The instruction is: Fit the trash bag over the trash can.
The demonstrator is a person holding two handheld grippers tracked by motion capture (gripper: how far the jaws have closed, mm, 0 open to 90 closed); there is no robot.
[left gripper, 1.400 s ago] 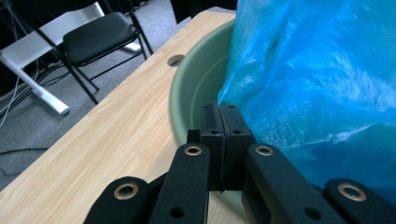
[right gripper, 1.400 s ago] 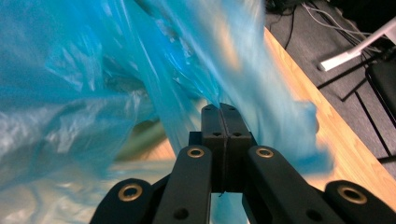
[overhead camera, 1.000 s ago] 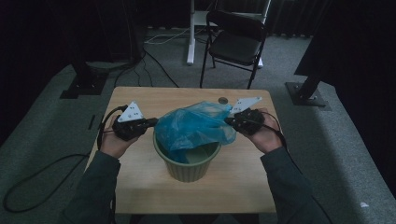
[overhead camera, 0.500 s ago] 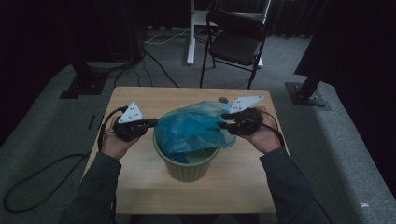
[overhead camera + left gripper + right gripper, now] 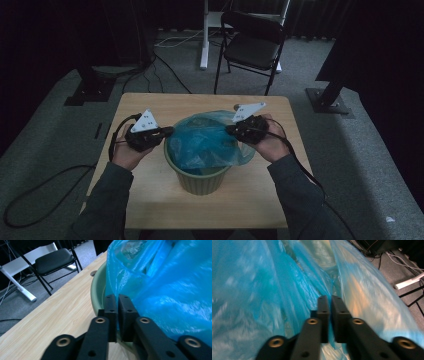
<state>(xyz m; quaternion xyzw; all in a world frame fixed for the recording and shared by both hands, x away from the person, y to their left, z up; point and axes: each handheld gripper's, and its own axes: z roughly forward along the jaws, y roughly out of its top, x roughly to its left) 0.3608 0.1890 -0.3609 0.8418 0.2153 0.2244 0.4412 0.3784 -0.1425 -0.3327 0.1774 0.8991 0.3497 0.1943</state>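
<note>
**A:** Where's the bag now?

**B:** The blue bag (image 5: 212, 142) sits in the green bin (image 5: 200, 179) at the middle of the surface (image 5: 150, 200), bunched above the rim and spilling over on my right. It lies between my hands: my left claw (image 5: 169, 131) points at it from the left, my right claw (image 5: 229, 129) from the right.

**A:** Are you gripping it?

**B:** My right claw (image 5: 329, 300) has just been closing and is clenched on a fold of the film. My left claw (image 5: 117, 298) has just eased open a little; a slim gap shows between the jaws, right at the bag's edge above the bin's rim (image 5: 96, 293), and I see no film pinched in it.

**A:** Which way next?

**B:** I judge the bag's mouth must be drawn outward and down over the rim. There's bare wood on both sides of the bin, and the surface's near and far edges are well clear
</note>
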